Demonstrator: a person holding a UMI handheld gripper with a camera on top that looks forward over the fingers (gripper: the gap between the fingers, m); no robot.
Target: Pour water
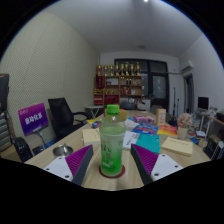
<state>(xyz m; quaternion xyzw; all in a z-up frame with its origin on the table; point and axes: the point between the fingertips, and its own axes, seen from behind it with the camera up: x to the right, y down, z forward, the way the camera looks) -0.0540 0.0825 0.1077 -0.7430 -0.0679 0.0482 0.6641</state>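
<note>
The gripper (112, 163) stands open with the green-capped bottle (112, 138) upright on the table (75, 168) between its pads, gaps either side, so squeeze evenly on the mid-body and lift straight before tilting to pour

The bottle (112, 140) stands on the table (70, 150) between the fingers (78, 163). A bowl (62, 151) lies left of it, a chair (66, 115) behind, shelves (118, 85) beyond.
</note>
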